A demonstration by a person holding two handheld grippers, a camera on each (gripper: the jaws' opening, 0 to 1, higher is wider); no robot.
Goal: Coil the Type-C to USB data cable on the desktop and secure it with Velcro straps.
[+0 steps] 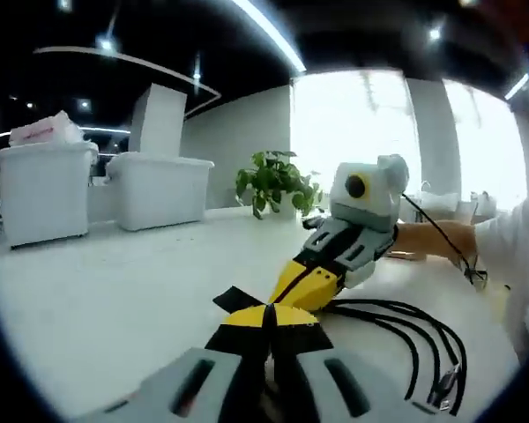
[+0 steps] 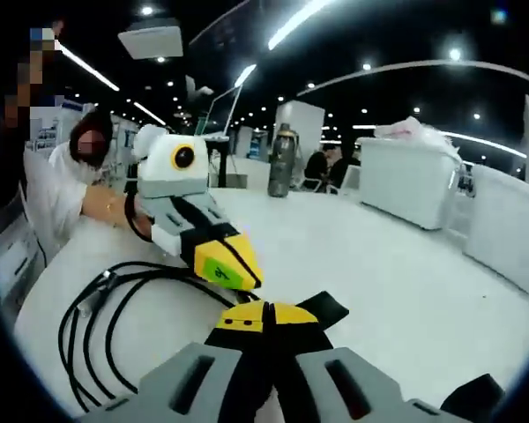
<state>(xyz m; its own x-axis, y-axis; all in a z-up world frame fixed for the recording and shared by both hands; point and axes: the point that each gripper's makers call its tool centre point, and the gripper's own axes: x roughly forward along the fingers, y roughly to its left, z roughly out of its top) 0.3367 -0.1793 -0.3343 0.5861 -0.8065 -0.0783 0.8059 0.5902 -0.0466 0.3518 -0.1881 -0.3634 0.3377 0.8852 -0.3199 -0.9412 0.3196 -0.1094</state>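
White desktop [image 1: 115, 291] spreads wide in the left gripper view; the left gripper [image 1: 266, 328] has its jaws pressed together on a black Velcro strap [image 1: 238, 300], nose to nose with the right gripper [image 1: 313, 284]. The coiled cable [image 1: 406, 330] lies beside them.

In the right gripper view, the right gripper [image 2: 266, 328] also pinches the strap [image 2: 322, 308], facing the left gripper [image 2: 220, 264]; the coil [image 2: 106, 308] lies alongside. I'd keep the strap taut and wrap it round the bunched loops.

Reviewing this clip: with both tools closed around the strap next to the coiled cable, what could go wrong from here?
1. The black cable lies in loose loops beside the tools, unbound; a tug could let the loops spread.
2. Left tool and right tool meet tip to tip on the black strap; they may pull against each other or drop it.
3. The cable's connector ends lie free and could snag.
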